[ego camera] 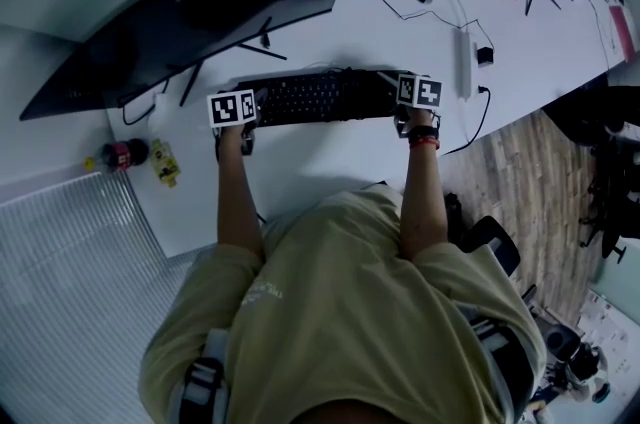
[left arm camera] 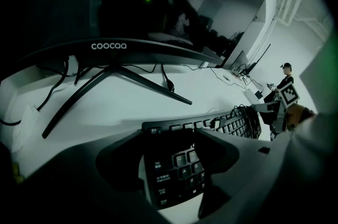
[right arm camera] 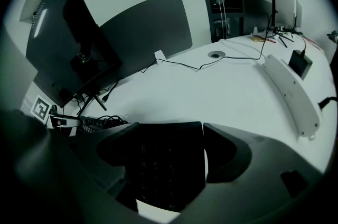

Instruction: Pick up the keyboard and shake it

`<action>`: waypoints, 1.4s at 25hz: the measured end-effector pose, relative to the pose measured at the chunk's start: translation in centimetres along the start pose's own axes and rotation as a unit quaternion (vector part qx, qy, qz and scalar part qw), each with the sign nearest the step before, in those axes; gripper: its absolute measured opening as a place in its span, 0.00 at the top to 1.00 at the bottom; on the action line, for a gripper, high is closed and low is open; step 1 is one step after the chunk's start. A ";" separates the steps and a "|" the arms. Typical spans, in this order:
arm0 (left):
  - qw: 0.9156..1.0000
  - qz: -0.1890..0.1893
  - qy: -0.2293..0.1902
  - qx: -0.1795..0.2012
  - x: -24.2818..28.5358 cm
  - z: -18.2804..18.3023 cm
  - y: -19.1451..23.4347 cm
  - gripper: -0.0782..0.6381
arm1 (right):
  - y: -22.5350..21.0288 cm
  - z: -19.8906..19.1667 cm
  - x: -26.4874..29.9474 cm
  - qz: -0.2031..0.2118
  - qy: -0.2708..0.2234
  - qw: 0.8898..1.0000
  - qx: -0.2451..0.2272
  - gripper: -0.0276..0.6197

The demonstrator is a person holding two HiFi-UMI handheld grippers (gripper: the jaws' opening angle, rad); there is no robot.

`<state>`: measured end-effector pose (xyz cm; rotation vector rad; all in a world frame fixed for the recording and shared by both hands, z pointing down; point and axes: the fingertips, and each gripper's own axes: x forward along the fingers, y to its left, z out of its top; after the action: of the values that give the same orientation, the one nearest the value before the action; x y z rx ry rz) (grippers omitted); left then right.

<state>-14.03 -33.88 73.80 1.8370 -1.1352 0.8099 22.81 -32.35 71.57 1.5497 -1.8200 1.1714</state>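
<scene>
A black keyboard (ego camera: 320,97) lies lengthwise on the white desk (ego camera: 330,167) in front of the monitor. My left gripper (ego camera: 243,119) is at its left end and my right gripper (ego camera: 404,108) at its right end. In the left gripper view the jaws (left arm camera: 170,133) straddle the keyboard's left end (left arm camera: 177,175), with the Tab and Caps Lock keys between them, and they close onto it. In the right gripper view the keyboard's right end (right arm camera: 166,165) fills the gap of the gripper (right arm camera: 169,128). Whether the keyboard is off the desk I cannot tell.
A wide dark monitor (ego camera: 200,2) on a V-shaped stand (left arm camera: 116,77) is just behind the keyboard. A white power strip (ego camera: 464,62) and cables lie to the right. A red object (ego camera: 125,153) and a yellow item (ego camera: 165,162) sit at the desk's left end.
</scene>
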 end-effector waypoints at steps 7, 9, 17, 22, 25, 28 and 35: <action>1.000 0.004 -0.013 0.011 -0.9 0.2 0.0 0.46 | 0.9 0.7 -1.5 -0.003 -0.028 0.999 -0.016 0.36; 0.999 0.008 -0.026 0.017 -1.2 0.6 0.1 0.46 | 1.4 0.9 -1.8 0.002 -0.043 0.999 -0.016 0.36; 0.993 0.032 -0.101 0.046 -3.0 3.5 0.9 0.46 | 2.9 3.2 -2.6 0.017 -0.110 0.993 -0.040 0.36; 0.989 0.038 -0.131 0.054 -4.0 4.2 1.0 0.47 | 3.7 4.7 -3.3 0.022 -0.153 0.985 -0.076 0.36; 0.987 0.042 -0.146 0.060 -4.4 4.4 1.1 0.47 | 4.0 5.2 -3.6 0.025 -0.175 0.980 -0.096 0.36; 0.982 0.054 -0.159 0.082 -4.7 4.4 1.4 0.48 | 4.4 5.4 -3.6 0.028 -0.189 0.975 -0.112 0.36; 0.977 0.069 -0.169 0.106 -5.4 4.3 1.6 0.51 | 5.1 6.3 -4.5 0.021 -0.235 0.960 -0.150 0.36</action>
<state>-17.13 -35.98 67.82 2.1504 -1.4501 0.7371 20.10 -35.16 63.19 1.7081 -2.2143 0.5257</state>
